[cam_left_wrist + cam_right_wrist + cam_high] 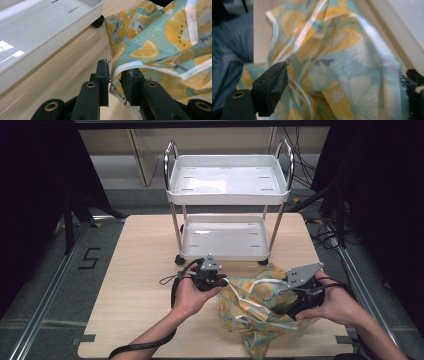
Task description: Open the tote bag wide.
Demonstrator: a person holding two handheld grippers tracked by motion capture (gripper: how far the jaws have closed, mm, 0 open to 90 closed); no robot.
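The left gripper pinches the fruit-print bag's white-edged rim; the right gripper straddles it, spread wide.

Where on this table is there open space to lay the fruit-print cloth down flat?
Bare wood lies on the table to the left of the left gripper, out to the table's left edge. The right side is crowded: the fruit-print cloth and right gripper bunch there, with the white cart behind.

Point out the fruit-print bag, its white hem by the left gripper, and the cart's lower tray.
fruit-print bag (260,306), high view, on the crumpled middle of the fabric.
white hem (130,66), left gripper view, on the edge strip between the jaws.
lower tray (225,253), high view, on its front wall.
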